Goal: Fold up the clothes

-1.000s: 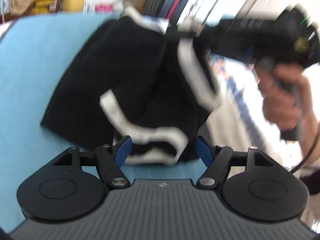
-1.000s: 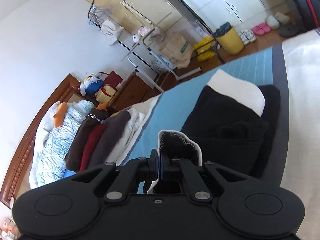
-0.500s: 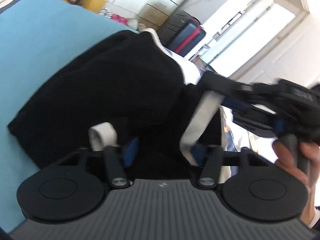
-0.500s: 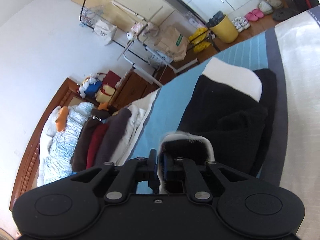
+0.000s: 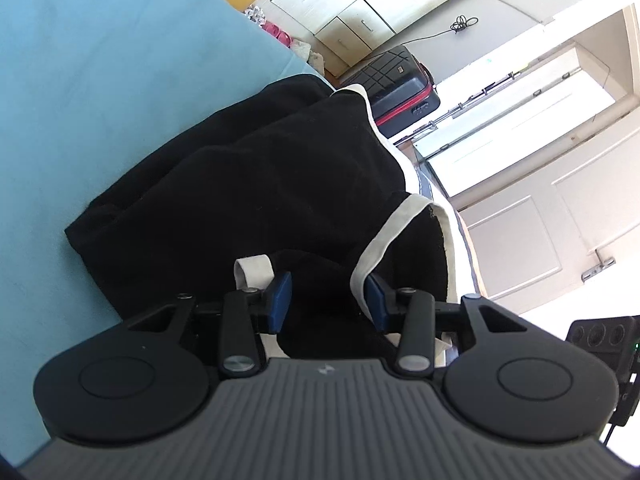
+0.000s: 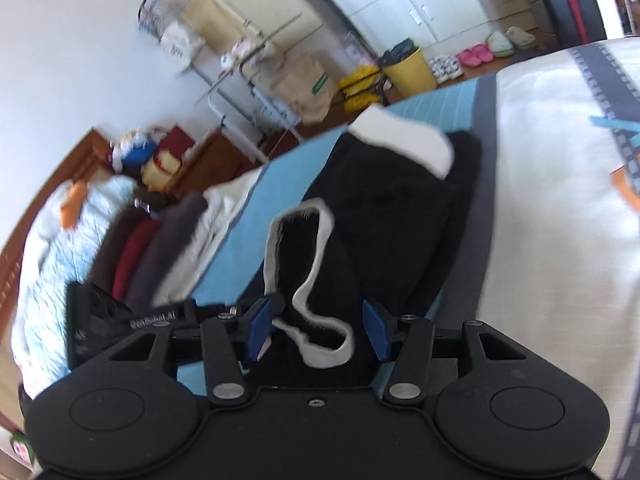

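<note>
Over the black garment (image 5: 260, 184) — both tongs tilted down, jaws apart.

Left wrist view: sits just behind the left hand-held gripper (image 5: 327, 297), tilted down, very close over the black garment (image 5: 248, 184) on the bed (image 5: 80, 80); faces toward the white cabinets (image 5: 340, 4) and suitcase (image 5: 400, 80).

Right wrist view: behind the right hand-held gripper (image 6: 316, 330), also tilted down and close; faces toward the clothes stack (image 6: 160, 248) and yellow bin (image 6: 412, 66).

Shared: black garment, blue bed cover, yellow bin.
</note>
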The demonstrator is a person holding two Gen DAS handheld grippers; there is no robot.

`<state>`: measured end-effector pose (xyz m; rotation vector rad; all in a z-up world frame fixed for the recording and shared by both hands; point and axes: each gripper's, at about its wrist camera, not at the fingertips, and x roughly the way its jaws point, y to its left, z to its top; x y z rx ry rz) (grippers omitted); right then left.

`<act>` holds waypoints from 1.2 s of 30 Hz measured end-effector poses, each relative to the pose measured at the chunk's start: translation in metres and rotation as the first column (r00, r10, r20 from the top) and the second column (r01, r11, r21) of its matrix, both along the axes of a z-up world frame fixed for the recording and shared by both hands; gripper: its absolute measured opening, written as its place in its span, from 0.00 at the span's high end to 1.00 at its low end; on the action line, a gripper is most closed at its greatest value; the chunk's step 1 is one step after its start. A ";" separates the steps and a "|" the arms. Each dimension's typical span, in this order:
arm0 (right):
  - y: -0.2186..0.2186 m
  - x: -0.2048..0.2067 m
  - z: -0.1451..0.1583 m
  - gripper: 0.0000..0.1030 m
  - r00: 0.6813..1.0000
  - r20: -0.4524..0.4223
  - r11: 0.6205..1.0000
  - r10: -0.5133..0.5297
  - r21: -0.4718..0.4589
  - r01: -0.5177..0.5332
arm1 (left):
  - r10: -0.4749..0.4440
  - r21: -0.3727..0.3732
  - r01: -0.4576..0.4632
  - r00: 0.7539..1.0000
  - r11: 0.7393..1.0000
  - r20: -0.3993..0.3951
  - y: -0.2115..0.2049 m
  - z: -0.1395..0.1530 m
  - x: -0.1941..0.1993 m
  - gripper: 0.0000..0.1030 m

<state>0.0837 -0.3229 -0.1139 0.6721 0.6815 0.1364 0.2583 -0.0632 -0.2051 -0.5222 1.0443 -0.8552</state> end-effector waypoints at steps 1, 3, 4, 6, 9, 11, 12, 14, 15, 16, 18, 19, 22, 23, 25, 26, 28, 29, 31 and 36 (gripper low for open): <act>0.007 0.002 0.000 0.79 1.000 -0.004 0.999 0.027 -0.026 -0.027 | 0.001 -0.005 -0.001 1.000 1.000 0.005 0.001 0.002 0.001 0.60; 0.020 0.000 0.007 0.95 0.999 -0.019 0.994 0.047 -0.102 -0.049 | 0.000 -0.013 0.000 1.000 1.000 0.023 0.002 0.007 0.003 0.60; 0.026 -0.002 0.010 0.95 0.998 -0.026 0.989 0.056 -0.139 -0.059 | -0.003 -0.016 0.004 0.999 1.000 0.034 0.004 0.011 0.003 0.61; 0.031 -0.008 0.017 0.95 0.997 0.018 0.980 0.073 -0.186 -0.069 | -0.016 -0.027 0.018 0.998 0.999 0.057 0.006 0.017 0.002 0.61; 0.043 -0.013 0.024 0.95 0.986 0.074 0.958 0.147 -0.258 -0.123 | -0.041 -0.038 0.044 0.996 0.998 0.085 0.014 0.024 0.000 0.61; 0.052 -0.009 0.018 0.95 0.976 0.069 0.946 0.206 -0.268 -0.181 | -0.052 -0.057 0.058 0.994 0.997 0.097 0.020 0.029 -0.002 0.60; 0.056 -0.006 0.015 0.94 0.970 0.066 0.939 0.236 -0.273 -0.209 | -0.056 -0.074 0.064 0.993 0.995 0.100 0.022 0.031 -0.003 0.58; 0.064 -0.002 0.009 0.94 0.957 0.043 0.922 0.288 -0.283 -0.265 | -0.066 -0.142 0.076 0.995 0.987 0.077 0.031 0.030 -0.006 0.53; 0.067 0.000 0.006 0.94 0.950 0.024 0.913 0.312 -0.286 -0.292 | -0.073 -0.169 0.082 0.996 0.982 0.059 0.032 0.030 -0.005 0.52; 0.069 0.001 0.004 0.94 0.943 0.006 0.903 0.334 -0.290 -0.318 | -0.076 -0.176 0.083 0.996 0.981 0.051 0.031 0.029 -0.004 0.50; 0.070 0.001 0.004 0.94 0.939 -0.003 0.897 0.344 -0.293 -0.330 | -0.081 -0.180 0.087 0.996 0.980 0.041 0.029 0.029 -0.004 0.45; 0.071 0.001 0.004 0.93 0.937 -0.008 0.895 0.349 -0.295 -0.335 | -0.083 -0.140 0.089 0.995 0.986 0.053 0.026 0.028 -0.005 0.43; 0.072 0.001 0.005 0.89 0.931 -0.022 0.886 0.364 -0.300 -0.353 | -0.064 0.073 0.057 0.993 0.996 0.096 0.015 0.021 -0.011 0.43; 0.072 0.001 0.005 0.89 0.929 -0.026 0.883 0.368 -0.302 -0.359 | -0.046 0.115 0.034 0.993 0.993 0.105 0.013 0.017 -0.011 0.43; 0.066 -0.002 0.011 0.82 0.926 -0.026 0.884 0.376 -0.290 -0.367 | -0.009 0.157 -0.007 0.995 0.988 0.100 0.013 0.010 -0.009 0.43; 0.063 -0.003 0.013 0.81 0.926 -0.026 0.885 0.378 -0.285 -0.369 | 0.001 0.145 -0.014 0.996 0.989 0.085 0.014 0.007 -0.006 0.43; 0.051 -0.006 0.019 0.65 0.945 0.007 0.907 0.326 -0.284 -0.311 | 0.015 0.112 -0.022 0.998 0.993 0.063 0.016 0.003 -0.003 0.43; 0.045 -0.007 0.022 0.59 0.954 0.023 0.917 0.299 -0.282 -0.281 | 0.014 0.103 -0.020 0.998 0.994 0.060 0.016 0.003 -0.002 0.43; 0.029 -0.008 0.024 0.43 0.975 0.047 0.945 0.215 -0.261 -0.196 | 0.007 0.108 -0.015 0.997 0.994 0.075 0.013 0.003 -0.004 0.43; -0.029 0.010 0.002 0.32 0.998 0.016 0.995 -0.053 -0.084 0.054 | -0.024 0.129 0.006 0.990 0.992 0.142 -0.001 0.008 -0.009 0.43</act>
